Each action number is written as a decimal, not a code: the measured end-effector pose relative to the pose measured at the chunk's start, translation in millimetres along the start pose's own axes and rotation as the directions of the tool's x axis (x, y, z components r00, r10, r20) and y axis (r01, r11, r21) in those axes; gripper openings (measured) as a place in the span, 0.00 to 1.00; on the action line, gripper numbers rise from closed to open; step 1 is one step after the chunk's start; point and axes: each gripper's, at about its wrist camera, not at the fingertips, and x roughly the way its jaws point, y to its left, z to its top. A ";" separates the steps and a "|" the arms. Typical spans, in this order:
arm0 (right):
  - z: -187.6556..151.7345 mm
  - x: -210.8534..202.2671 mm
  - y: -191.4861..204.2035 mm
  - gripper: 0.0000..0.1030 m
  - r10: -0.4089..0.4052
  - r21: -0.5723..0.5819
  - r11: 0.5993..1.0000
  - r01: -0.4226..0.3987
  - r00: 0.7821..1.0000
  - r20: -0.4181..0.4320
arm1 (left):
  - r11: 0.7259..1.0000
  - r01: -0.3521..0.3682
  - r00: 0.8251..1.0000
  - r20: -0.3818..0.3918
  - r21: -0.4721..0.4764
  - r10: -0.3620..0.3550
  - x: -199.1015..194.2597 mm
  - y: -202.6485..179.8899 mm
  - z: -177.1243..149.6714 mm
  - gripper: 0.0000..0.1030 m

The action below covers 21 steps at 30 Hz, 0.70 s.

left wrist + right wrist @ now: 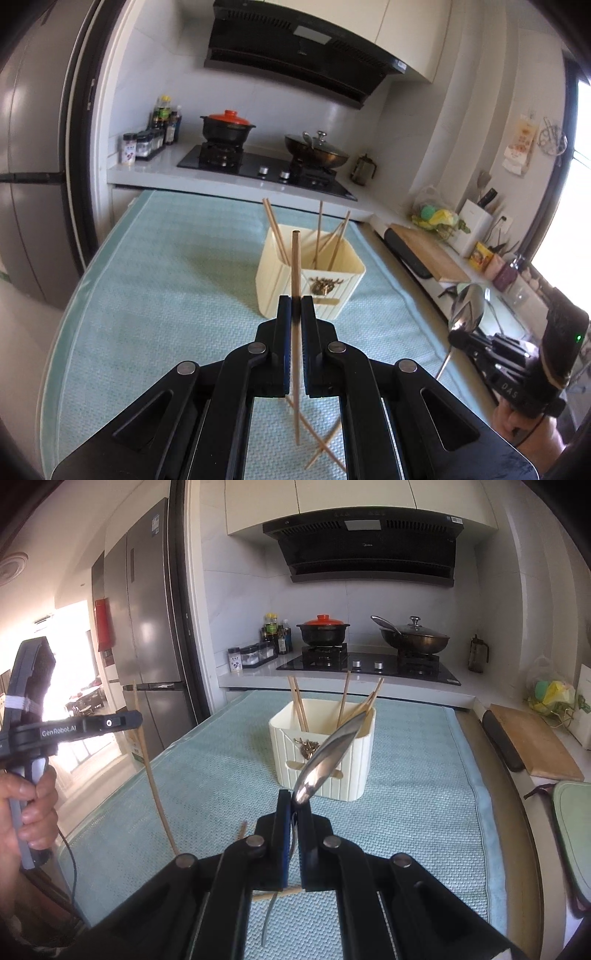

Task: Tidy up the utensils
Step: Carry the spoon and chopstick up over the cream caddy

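From the left wrist, the left tongs (295,301) clamp a wooden chopstick (295,266) upright above the bench (166,295), before the cream utensil holder (343,280). From the right wrist, the right tongs (294,797) pinch a steel spoon (328,753), bowl tilted toward the holder.

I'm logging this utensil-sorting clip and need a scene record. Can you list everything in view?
Cream ribbed plastic utensil holder: one, on the mat.
Wooden chopsticks: several, tan, upright in it.
Loose wooden chopsticks: a few, on the mat.
Light blue woven mat: one, covering the table.
Black pot with red lid: one, on the stove.
Left gripper: black, clamping one wooden chopstick.
Right gripper: black, clamping a shiny metal spoon.
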 end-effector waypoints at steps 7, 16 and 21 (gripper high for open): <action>51.5 22.5 -12.1 0.03 -0.007 -0.026 1.000 0.008 0.999 0.048 | 0.999 0.014 0.998 0.065 0.046 -0.017 10.4 -20.4 62.3 0.02; 141.8 81.7 -29.2 0.03 -0.048 -0.067 0.996 0.058 0.989 0.143 | 0.998 -0.003 0.991 0.132 0.066 -0.005 63.7 -35.2 142.6 0.02; 166.8 127.9 -39.3 0.03 -0.054 -0.094 0.993 0.070 0.986 0.160 | 0.998 -0.024 0.993 0.114 0.057 0.017 107.5 -32.2 157.2 0.02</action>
